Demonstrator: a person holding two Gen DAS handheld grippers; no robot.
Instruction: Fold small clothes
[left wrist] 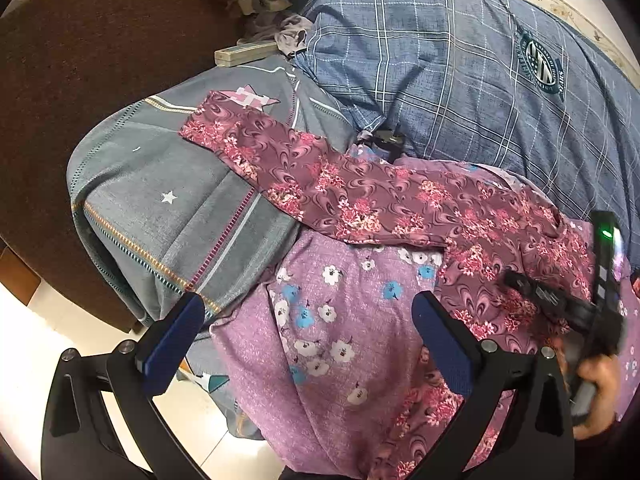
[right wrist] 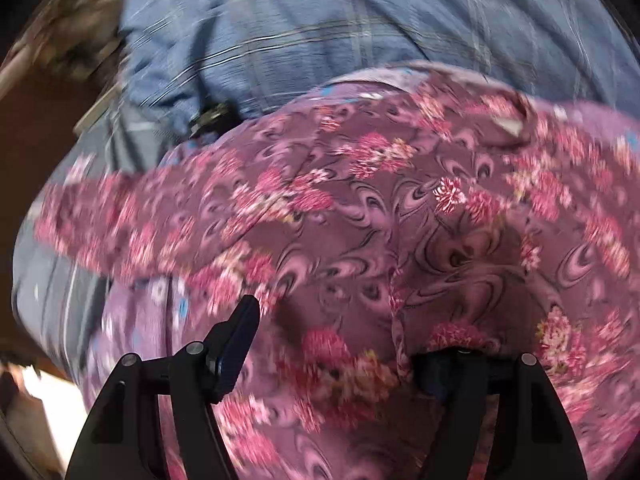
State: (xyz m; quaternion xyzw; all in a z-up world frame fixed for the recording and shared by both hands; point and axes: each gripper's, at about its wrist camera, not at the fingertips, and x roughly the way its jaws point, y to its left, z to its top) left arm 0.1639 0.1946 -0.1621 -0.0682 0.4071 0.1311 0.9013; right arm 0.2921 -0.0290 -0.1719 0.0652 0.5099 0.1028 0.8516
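Two grippers are seen above a bed. Left gripper (left wrist: pixel 308 336) is held wide, empty, over a lilac garment (left wrist: pixel 332 320). Across it, the maroon floral garment (left wrist: pixel 360 196) is spread, sleeve far left. Right gripper (right wrist: pixel 340 356) is parted, cloth draped over one finger.

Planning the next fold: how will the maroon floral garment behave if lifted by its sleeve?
The maroon floral garment looks thin and floppy: its sleeve drapes over the bedding. Probably light, it would sag and trail, perhaps sliding on the lilac cloth beneath.
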